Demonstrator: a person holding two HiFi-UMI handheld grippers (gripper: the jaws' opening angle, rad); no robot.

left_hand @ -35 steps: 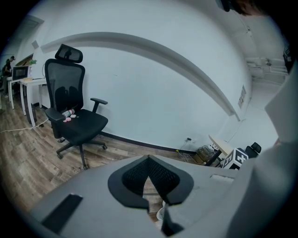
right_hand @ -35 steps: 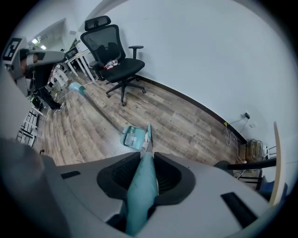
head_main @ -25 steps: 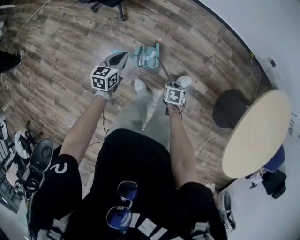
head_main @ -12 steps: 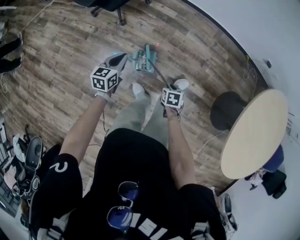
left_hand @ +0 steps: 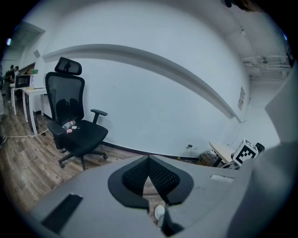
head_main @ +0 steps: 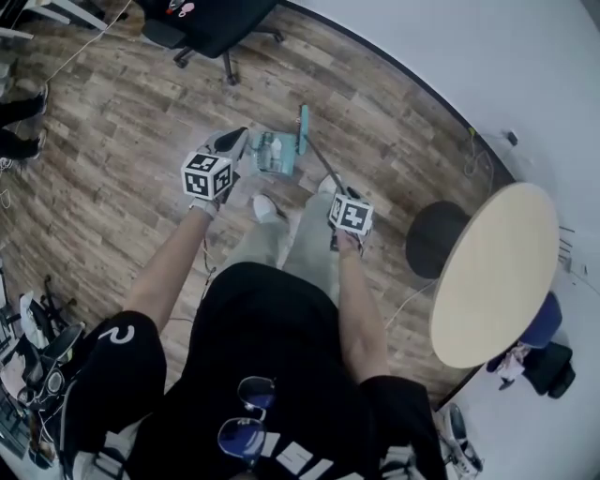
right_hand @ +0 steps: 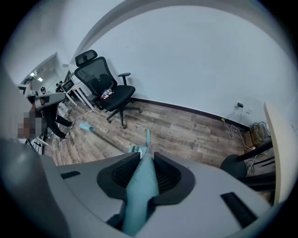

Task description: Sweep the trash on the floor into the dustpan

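OK, right gripper (right_hand: 146,155) grips the teal plastic broom handle (right_hand: 138,195); left gripper (left_hand: 148,161) has tips together, nothing I see btwn. Upper centre in head view sits the teal square dustpan (head_main: 274,157) w/ pale trash (head_main: 266,145) in it, broom head (head_main: 304,131) just beside. I'd make strokes short, low, toward the pan's mouth. Only right gripper view shows a dark pole w/ teal tip (right_hand: 107,137); left gripper view: just a black office chair (left_hand: 74,125).

The floor (head_main: 112,131) was brown wood-grain plank, streaked with grey. The dustpan (head_main: 274,153) and the broom handle (right_hand: 138,195) were teal. The right gripper (right_hand: 142,173) was pale grey with black ribbed pads, and the left gripper (left_hand: 149,179) matched it — each bore black-and-white square markers. The far office chair (head_main: 211,23) was black, the wall (head_main: 450,47) white, and the round surface (head_main: 497,272) at right pale beige.
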